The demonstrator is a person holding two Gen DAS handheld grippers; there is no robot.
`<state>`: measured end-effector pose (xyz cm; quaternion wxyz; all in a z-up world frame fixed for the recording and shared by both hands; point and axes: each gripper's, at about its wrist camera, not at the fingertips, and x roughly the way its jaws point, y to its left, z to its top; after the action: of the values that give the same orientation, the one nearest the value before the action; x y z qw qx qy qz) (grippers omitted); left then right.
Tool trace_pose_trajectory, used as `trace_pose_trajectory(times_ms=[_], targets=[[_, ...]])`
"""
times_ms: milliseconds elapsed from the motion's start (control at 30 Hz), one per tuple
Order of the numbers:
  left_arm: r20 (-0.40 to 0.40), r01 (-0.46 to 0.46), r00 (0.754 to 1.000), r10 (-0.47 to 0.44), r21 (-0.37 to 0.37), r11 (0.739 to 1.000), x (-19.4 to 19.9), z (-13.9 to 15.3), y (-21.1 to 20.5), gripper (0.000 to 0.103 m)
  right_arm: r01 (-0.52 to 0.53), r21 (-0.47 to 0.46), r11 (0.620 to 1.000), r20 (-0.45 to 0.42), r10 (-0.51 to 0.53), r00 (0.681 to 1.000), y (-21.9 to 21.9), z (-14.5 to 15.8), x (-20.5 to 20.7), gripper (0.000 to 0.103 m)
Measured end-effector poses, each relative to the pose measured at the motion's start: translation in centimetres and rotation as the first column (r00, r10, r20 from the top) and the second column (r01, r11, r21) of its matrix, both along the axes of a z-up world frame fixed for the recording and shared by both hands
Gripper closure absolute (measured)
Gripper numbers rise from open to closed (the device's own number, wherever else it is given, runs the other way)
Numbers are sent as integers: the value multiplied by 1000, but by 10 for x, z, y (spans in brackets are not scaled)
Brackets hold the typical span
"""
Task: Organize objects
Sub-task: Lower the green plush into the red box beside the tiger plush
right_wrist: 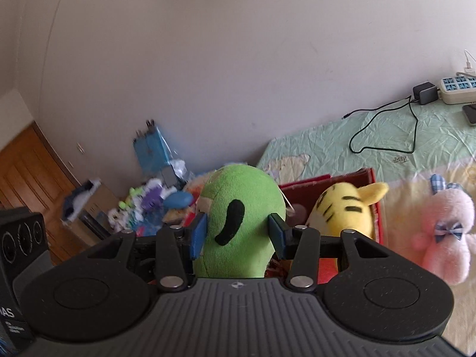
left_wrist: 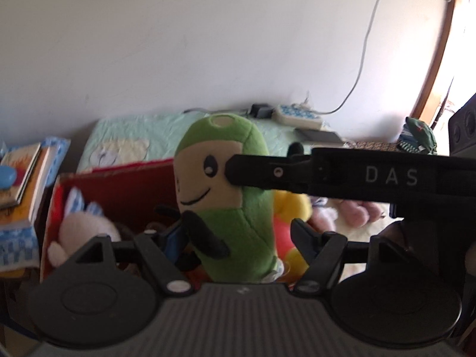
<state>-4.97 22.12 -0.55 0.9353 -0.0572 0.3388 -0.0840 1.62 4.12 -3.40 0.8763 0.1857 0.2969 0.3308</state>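
Observation:
A green plush toy (left_wrist: 229, 196) with a cream smiling face stands upright above a red box (left_wrist: 125, 196). My right gripper (right_wrist: 239, 233) is shut on the green plush (right_wrist: 241, 223), its blue pads (right_wrist: 198, 235) pressing both sides. Its finger (left_wrist: 267, 175) reaches across the plush's face in the left wrist view. My left gripper (left_wrist: 238, 232) stands open around the plush's lower body without pressing it. A yellow striped plush (right_wrist: 345, 211) and a white plush (left_wrist: 86, 232) lie in the box. A pink plush (right_wrist: 446, 232) lies on the bed to the right.
The bed (right_wrist: 372, 136) has a pale green cover, with a power strip (right_wrist: 458, 89), charger and black cable on it. Books (left_wrist: 20, 184) are stacked left of the box. A cluttered corner with a blue item (right_wrist: 151, 148) is at left. A doorway (left_wrist: 440, 59) is at right.

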Motion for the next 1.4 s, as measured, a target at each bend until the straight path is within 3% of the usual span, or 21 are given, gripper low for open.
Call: trace_pose_trajectory(times_ms=[300, 700, 933, 1033, 1200, 1400], targets=[[-123, -4, 992, -2, -56, 998, 22, -41, 23, 30, -11, -91, 996, -77, 4, 997, 23, -29, 19, 55], [-212, 12, 977, -27, -71, 997, 39, -63, 27, 30, -22, -172, 985, -104, 4, 995, 38, -45, 31, 54], [-203, 31, 979, -36, -25, 999, 33, -61, 27, 26, -12, -135, 991, -116, -4, 993, 31, -45, 29, 54], [-185, 35, 982, -35, -4, 999, 29, -57, 29, 26, 4, -119, 993, -129, -20, 991, 27, -43, 28, 61], [-178, 42, 983, -36, 29, 999, 28, -57, 30, 24, 2, -123, 992, -146, -20, 989, 28, -45, 31, 62], [-188, 23, 982, -21, 11, 1000, 30, -56, 33, 25, 3, -134, 991, -142, -22, 990, 30, -46, 29, 63]])
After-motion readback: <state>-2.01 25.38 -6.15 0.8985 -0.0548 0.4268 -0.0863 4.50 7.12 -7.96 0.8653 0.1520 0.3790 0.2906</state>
